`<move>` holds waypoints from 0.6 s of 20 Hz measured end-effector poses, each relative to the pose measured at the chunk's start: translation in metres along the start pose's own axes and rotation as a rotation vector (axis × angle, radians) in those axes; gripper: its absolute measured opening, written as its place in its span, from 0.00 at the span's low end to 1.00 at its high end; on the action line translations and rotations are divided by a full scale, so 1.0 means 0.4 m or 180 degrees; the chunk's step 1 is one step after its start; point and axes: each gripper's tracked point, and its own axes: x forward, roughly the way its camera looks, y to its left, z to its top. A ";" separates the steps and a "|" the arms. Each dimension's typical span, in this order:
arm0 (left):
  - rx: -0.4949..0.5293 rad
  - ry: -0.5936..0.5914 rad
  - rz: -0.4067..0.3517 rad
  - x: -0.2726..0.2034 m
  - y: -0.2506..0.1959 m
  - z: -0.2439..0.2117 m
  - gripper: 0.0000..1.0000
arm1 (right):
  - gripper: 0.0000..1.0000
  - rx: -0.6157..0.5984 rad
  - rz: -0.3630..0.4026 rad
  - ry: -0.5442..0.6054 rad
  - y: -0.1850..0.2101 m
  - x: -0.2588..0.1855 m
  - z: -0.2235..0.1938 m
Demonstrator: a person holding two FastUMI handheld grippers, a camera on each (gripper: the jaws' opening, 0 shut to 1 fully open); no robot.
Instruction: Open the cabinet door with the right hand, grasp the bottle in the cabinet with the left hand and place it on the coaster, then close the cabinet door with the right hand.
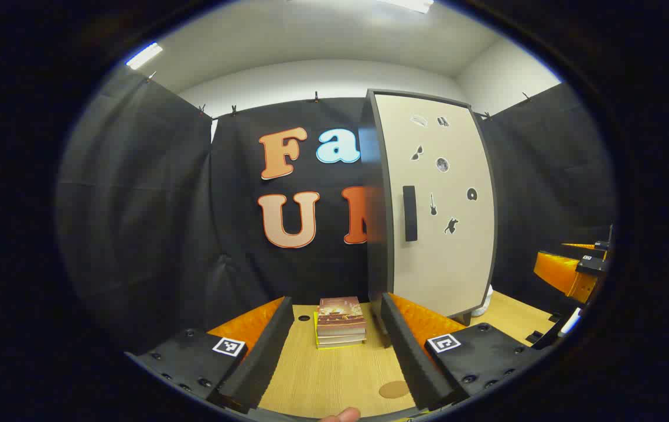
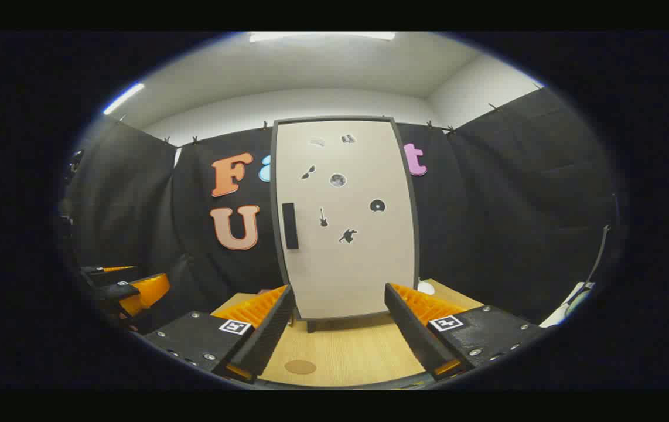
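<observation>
Book stack (image 1: 341,323) beside closed cabinet (image 1: 440,205)

Black cloth walls (image 2: 516,193) enclose a wooden table (image 2: 346,351) under a white ceiling (image 2: 311,64) with strip lights (image 1: 143,55).

Left gripper (image 1: 337,346), right gripper (image 2: 340,328): black screw-studded bodies, square black-and-white markers, orange ribbed inner panels behind fingers.

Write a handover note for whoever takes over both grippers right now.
Left gripper: open, holding nothing, above the table.
Right gripper: open, holding nothing, facing the cabinet door.
Door is closed; its handle is on the door's left edge. The bottle cannot be seen. Coaster lies bare on the table in front of the cabinet; stack of books left of it.
Done: nothing. Left: open door, move bottle to coaster, close door.
</observation>
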 end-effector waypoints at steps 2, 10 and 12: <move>-0.0023 0.0021 -0.0004 0.006 0.012 -0.007 0.96 | 0.95 0.0024 0.0019 0.0025 0.020 0.006 -0.001; -0.0046 0.0010 0.0044 0.009 0.046 -0.011 0.97 | 0.95 0.0035 0.0093 0.0068 0.055 0.024 -0.007; -0.0052 0.0001 0.0073 0.009 0.054 -0.011 0.97 | 0.95 0.0025 0.0112 0.0074 0.060 0.025 -0.005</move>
